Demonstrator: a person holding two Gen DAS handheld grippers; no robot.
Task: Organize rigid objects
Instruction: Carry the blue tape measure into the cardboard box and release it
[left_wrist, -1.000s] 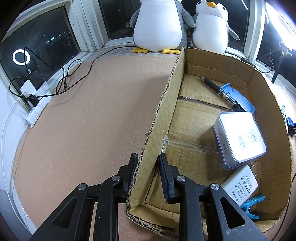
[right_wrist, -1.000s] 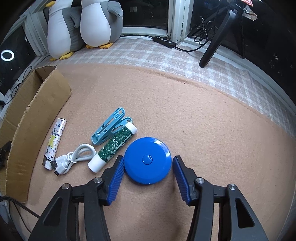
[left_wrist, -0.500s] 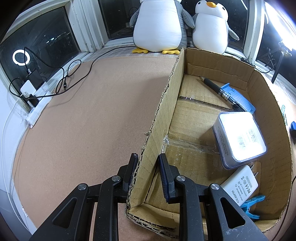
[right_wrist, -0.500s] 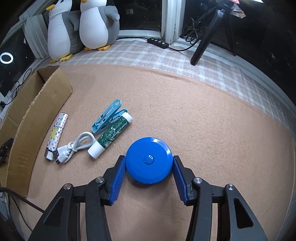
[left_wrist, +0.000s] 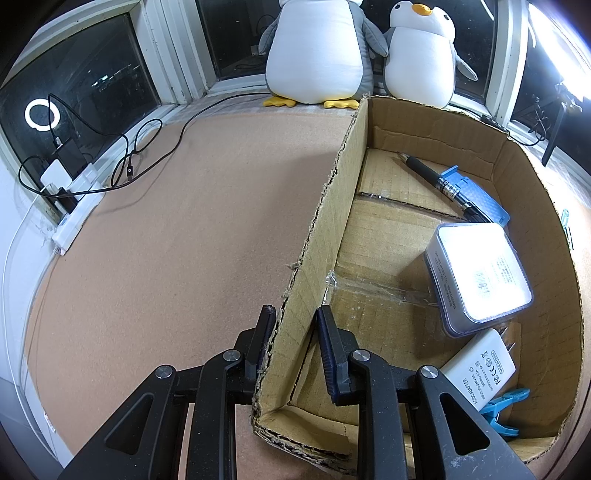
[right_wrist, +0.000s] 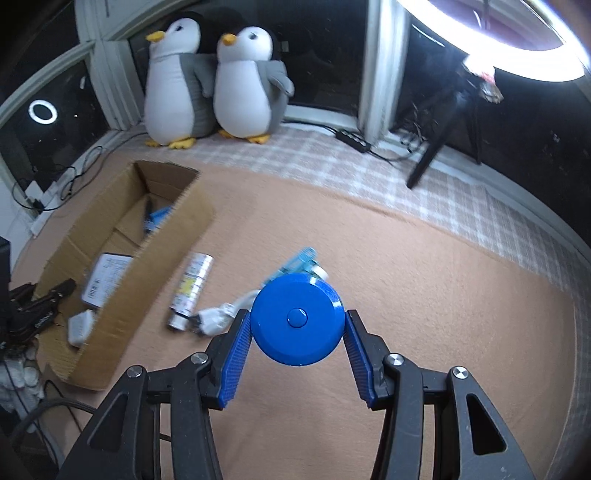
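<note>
My right gripper (right_wrist: 297, 332) is shut on a round blue tape measure (right_wrist: 297, 319) and holds it lifted above the carpet. Below it lie a blue clothespin (right_wrist: 295, 260), a white cable (right_wrist: 218, 314) and a patterned tube (right_wrist: 192, 288). My left gripper (left_wrist: 293, 332) is shut on the near left wall of the cardboard box (left_wrist: 321, 240), which also shows in the right wrist view (right_wrist: 147, 280). Inside the box are a black pen (left_wrist: 439, 182), a blue flat piece (left_wrist: 476, 195), a white case (left_wrist: 478, 273), a white charger (left_wrist: 476, 369) and a blue clip (left_wrist: 502, 406).
Two plush penguins (right_wrist: 214, 85) stand by the window. Cables and a power strip (left_wrist: 74, 221) lie at the left carpet edge. A black tripod leg (right_wrist: 436, 147) and a power strip (right_wrist: 352, 138) sit on the checked cloth at the back right.
My right gripper has closed on the blue tape measure and lifted it off the carpet, tilting up so the box and penguins come into view. The left gripper has not moved.
</note>
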